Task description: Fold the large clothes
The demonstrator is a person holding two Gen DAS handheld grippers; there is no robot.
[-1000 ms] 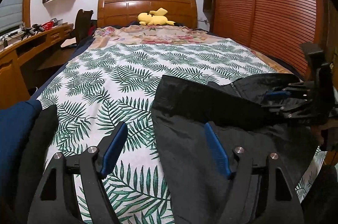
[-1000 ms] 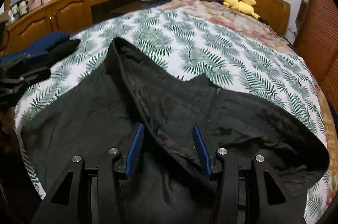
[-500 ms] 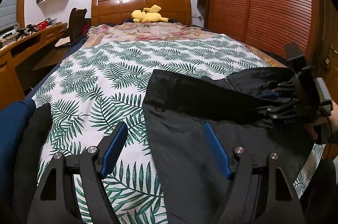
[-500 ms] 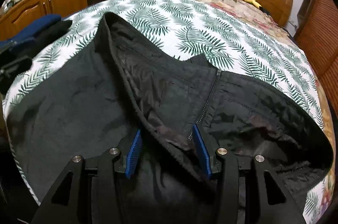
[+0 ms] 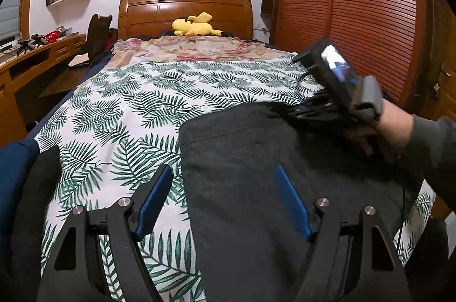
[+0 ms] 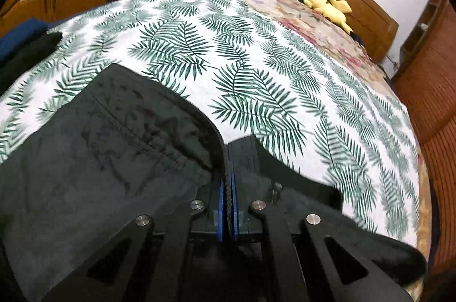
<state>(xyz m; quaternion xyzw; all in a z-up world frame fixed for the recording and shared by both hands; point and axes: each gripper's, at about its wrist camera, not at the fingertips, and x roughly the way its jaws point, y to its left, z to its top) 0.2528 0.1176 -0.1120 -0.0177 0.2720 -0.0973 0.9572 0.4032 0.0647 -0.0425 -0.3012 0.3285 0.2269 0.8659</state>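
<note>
A large black garment (image 5: 256, 148) lies on the palm-leaf bedsheet (image 5: 128, 108) at the near end of the bed. My left gripper (image 5: 223, 169) hovers open over the garment's left edge, one finger above the sheet and the other above the cloth. In the right wrist view my right gripper (image 6: 227, 182) is shut on the garment's (image 6: 114, 148) zipper edge, which runs up between the blue pads (image 6: 220, 199). In the left wrist view the right gripper (image 5: 296, 111) sits at the garment's far right corner, held by a hand (image 5: 396, 128) in a grey sleeve.
A yellow plush toy (image 5: 193, 28) lies by the wooden headboard (image 5: 185, 11). Folded blue and black clothes (image 5: 20, 176) are stacked at the near left of the bed. A wooden desk (image 5: 34, 59) runs along the left and a louvred wardrobe (image 5: 356, 16) along the right.
My right gripper has shut on the garment's zipper edge and moved across with it. The open flap that showed the lining is now drawn over, so the garment lies flatter. The left gripper stayed put.
</note>
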